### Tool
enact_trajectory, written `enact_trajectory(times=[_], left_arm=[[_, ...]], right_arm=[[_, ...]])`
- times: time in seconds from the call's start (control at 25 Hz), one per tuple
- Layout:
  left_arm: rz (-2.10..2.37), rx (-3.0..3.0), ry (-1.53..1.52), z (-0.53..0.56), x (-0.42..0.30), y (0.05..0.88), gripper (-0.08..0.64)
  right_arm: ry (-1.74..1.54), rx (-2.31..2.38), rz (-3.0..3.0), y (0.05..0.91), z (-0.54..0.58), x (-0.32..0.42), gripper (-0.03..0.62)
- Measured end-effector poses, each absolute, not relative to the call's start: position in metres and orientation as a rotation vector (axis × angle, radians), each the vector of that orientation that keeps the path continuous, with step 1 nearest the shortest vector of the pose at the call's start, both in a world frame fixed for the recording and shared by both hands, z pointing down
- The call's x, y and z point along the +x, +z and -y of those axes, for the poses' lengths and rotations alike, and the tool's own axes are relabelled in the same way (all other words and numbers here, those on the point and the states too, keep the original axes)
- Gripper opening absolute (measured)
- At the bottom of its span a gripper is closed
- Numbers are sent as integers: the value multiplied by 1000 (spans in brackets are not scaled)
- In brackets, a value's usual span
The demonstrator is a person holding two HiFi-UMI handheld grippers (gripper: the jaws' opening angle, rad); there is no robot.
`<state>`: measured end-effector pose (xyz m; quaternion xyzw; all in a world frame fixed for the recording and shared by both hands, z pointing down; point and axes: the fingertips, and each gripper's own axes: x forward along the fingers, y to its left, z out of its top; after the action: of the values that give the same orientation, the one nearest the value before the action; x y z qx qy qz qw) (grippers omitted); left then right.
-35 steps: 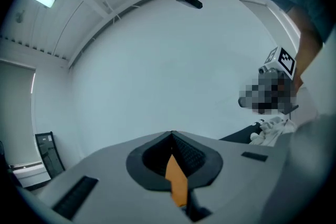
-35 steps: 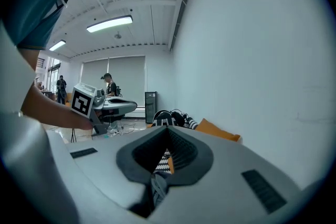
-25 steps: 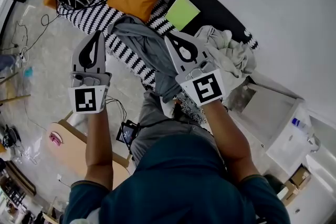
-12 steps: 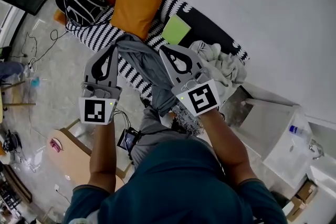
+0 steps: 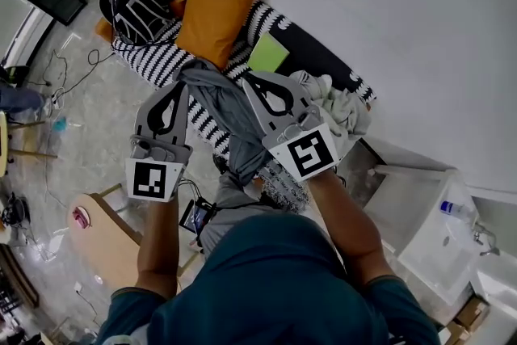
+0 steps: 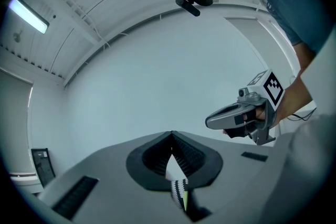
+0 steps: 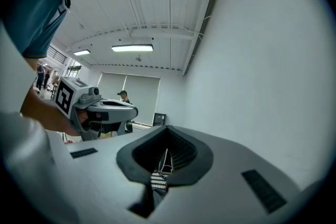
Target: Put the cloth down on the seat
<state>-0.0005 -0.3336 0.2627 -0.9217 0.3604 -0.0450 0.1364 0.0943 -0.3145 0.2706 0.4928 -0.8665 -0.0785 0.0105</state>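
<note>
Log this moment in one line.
left gripper: shut on grey fabric cloth | right gripper: same | cloth: above black-and-white striped seat

Head view overlooks left claw [image 5: 181,86] and right claw [image 5: 247,79], whose level views cross.

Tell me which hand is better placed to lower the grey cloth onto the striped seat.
Left, narrowly. Both are shut on the cloth, but the left gripper is over bare striped seat, while the right gripper crowds the pile of pale clothes.
</note>
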Motion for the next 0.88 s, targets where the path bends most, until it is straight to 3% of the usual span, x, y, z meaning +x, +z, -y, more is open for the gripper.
enact_trajectory(times=[0.88], left_arm=[[-990,-2659,-100,217,18,230,3]], right_arm=[[-321,1501,2707,220,213,107,11]])
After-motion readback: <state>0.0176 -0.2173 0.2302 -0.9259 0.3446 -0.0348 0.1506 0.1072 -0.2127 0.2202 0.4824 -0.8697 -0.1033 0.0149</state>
